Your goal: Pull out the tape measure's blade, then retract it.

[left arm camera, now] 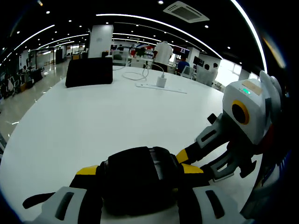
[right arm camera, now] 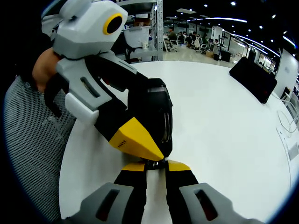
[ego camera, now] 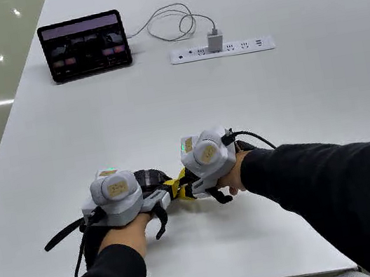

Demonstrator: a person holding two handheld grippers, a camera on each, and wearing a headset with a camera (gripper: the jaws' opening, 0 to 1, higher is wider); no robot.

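Tape measure (right arm camera: 156, 109) is sitting on the worktop (ego camera: 272, 109) near its front edge, right between the two grippers. Left gripper (left arm camera: 139, 170) is holding the black case, its fingers (left arm camera: 88, 170) clamping it from both sides with the yellow tips on the flanks. Right gripper (right arm camera: 156, 167) is facing it from the opposite side, nose to nose. Its fingers (right arm camera: 180, 167) are pressing almost together and are probably pinching the blade tip (right arm camera: 154, 163) at the case's mouth. The tip is tiny and dark there, so not certain.

No length of blade is showing between case and right fingers, so the pull-out is reading as not yet begun.

Key relation: the case is lying directly ahead of the right fingers, touching or just beside them, with its mouth facing the right gripper. The blade's long axis will be running along the line joining the two grippers, roughly parallel to the worktop's front edge. So the pull is calling for the right gripper drawing straight back along its own axis, toward the person's right, with the left anchoring the case. Pulling off-axis is risking a kinked blade or a slipped pinch.
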